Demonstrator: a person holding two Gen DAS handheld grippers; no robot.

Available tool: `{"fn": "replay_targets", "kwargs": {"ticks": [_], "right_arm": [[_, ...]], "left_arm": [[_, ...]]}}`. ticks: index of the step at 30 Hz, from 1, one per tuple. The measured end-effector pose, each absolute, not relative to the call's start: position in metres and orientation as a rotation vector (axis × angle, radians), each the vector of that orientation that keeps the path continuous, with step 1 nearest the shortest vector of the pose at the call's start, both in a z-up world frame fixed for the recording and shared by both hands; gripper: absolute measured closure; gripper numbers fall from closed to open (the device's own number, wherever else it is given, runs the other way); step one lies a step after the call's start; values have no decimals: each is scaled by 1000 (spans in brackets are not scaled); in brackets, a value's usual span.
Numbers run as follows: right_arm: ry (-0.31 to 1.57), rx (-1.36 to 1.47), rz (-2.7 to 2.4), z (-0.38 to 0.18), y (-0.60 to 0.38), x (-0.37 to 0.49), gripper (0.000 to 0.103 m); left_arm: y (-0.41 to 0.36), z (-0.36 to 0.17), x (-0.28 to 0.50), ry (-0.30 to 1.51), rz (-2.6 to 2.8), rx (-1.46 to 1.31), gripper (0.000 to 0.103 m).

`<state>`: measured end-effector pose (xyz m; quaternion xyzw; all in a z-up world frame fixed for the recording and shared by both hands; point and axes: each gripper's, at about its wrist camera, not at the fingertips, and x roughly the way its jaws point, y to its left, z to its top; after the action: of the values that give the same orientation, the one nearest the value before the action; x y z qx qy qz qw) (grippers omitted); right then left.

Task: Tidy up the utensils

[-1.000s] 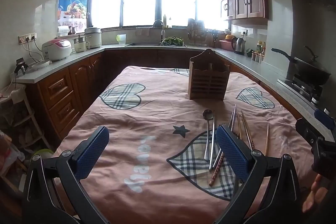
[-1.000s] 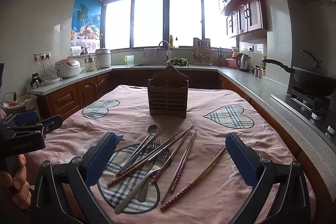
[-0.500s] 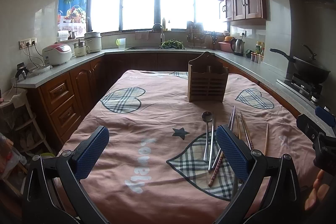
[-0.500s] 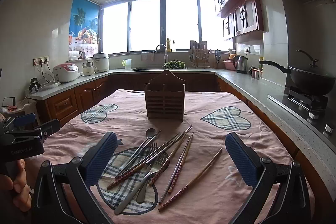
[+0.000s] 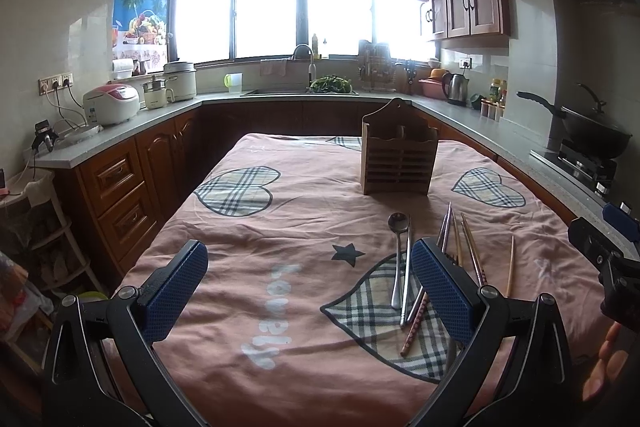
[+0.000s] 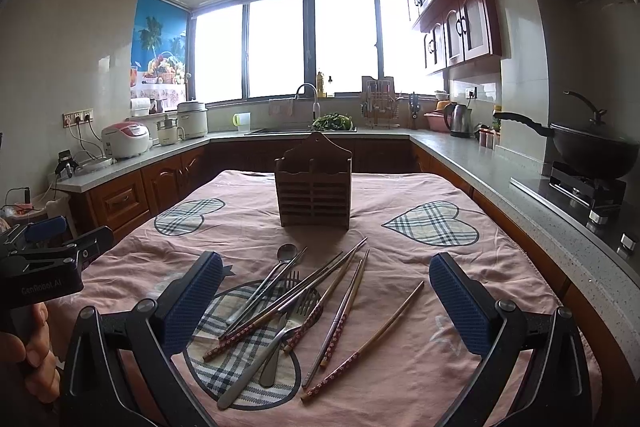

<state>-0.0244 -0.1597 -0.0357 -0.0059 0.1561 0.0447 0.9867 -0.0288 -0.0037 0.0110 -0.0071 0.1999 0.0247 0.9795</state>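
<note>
A wooden utensil holder (image 6: 313, 183) stands upright mid-table; it also shows in the left wrist view (image 5: 398, 159). In front of it lies a loose pile: a spoon (image 6: 276, 273), a fork (image 6: 286, 311), several metal and patterned chopsticks (image 6: 342, 307), and one chopstick (image 6: 366, 341) apart to the right. The pile shows in the left wrist view (image 5: 404, 267) too. My right gripper (image 6: 326, 301) is open and empty, above the pile's near side. My left gripper (image 5: 310, 289) is open and empty, left of the pile. The left gripper body (image 6: 44, 267) shows at the right wrist view's left edge.
The table carries a pink cloth (image 5: 280, 219) with plaid hearts. Counters run around it: rice cookers (image 5: 112, 103) at left, a sink (image 5: 304, 91) at the back, a kettle (image 5: 456, 89) and a wok on a stove (image 5: 592, 139) at right.
Both views have tilted slightly upward, so the table and utensils sit a little lower in frame. Both grippers stay open; no utensil has moved.
</note>
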Motion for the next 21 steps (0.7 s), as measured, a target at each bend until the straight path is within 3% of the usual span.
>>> {"fn": "replay_targets", "kwargs": {"ticks": [21], "right_arm": [[307,-8,98,-36,-159,-26,0]], "left_arm": [[-5,11,-29,400,46,-15,0]]}}
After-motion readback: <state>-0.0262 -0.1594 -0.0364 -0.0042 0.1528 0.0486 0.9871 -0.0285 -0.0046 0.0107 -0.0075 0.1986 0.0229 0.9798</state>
